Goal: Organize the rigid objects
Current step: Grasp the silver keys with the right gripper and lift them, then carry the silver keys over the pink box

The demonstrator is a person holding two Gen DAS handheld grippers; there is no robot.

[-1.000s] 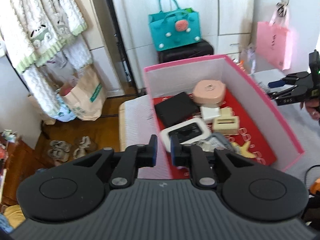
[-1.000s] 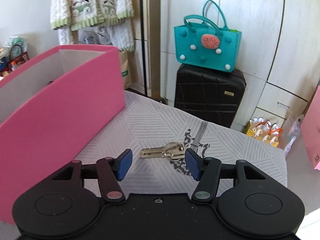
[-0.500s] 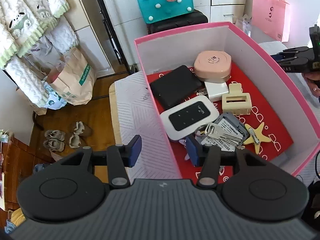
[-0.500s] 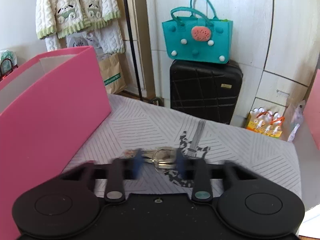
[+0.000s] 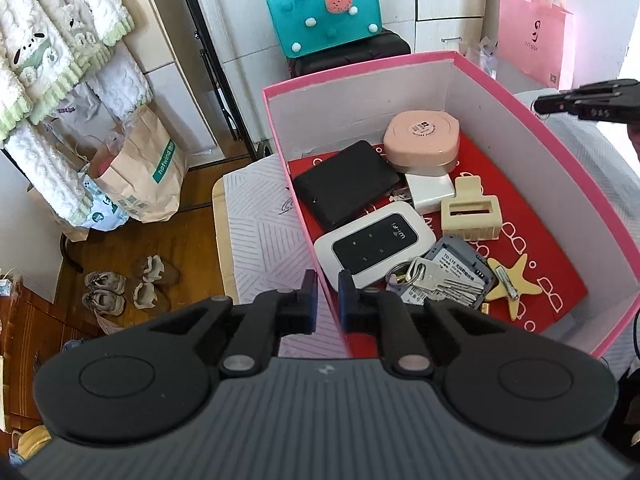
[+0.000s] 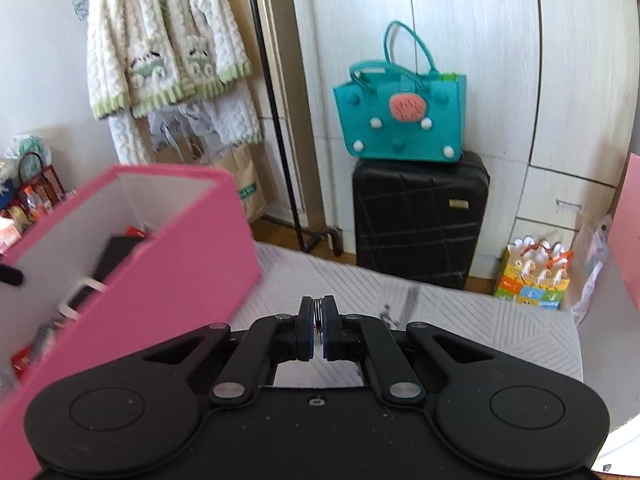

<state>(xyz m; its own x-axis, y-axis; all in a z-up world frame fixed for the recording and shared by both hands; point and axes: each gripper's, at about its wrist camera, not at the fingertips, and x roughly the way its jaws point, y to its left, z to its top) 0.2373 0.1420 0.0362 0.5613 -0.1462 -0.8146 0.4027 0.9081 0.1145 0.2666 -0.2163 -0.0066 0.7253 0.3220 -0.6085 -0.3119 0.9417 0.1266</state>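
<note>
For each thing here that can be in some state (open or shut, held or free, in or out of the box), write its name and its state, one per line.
Left gripper: shut on the near wall of the pink box, jaws just closed.
Right gripper: shut on a key ring, jaws just closed.
Pink box: open, no lid.
Pink case: lid shut, in the box.
Wifi router: flat in the box.
Key bunch: loose in the box.

The pink box [image 5: 560, 132] looks like matt card with plain white inner walls. A glossy white plastic wifi router [image 5: 374, 240] lies beside shiny metal keys [image 5: 444, 282]. The pink round case [image 5: 422, 140] is smooth plastic. Fluffy knitted cloth jacket [image 6: 160, 48], felt teal bag [image 6: 400, 116], wooden floor [image 5: 168, 248]
</note>
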